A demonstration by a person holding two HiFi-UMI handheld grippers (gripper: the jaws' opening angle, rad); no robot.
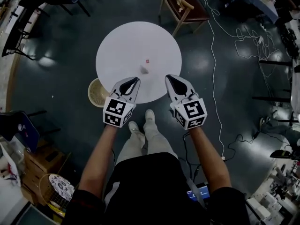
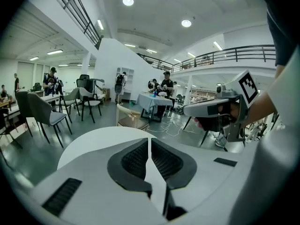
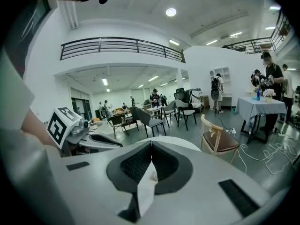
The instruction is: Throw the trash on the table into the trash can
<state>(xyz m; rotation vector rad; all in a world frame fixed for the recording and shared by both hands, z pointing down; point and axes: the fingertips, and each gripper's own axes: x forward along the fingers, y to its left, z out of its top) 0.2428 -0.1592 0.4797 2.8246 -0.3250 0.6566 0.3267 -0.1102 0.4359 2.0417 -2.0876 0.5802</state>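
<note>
Jaws of the left gripper [image 2: 149, 142] and right gripper [image 3: 151, 146] are pressed together and empty, as their own views show. Only the head view shows the trash [image 1: 144, 69], small scraps on the round table [image 1: 117, 46] just beyond both tips. That view alone also shows the wicker trash can [image 1: 97, 92] on the floor at the table's near-left edge.

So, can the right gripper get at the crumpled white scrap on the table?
Probably yes: the right gripper hangs just beside the scrap with bare table between, but its jaws are shut.

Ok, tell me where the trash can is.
Head view: the trash can sits on the floor at the round table's lower-left edge, just left of the left gripper.
</note>
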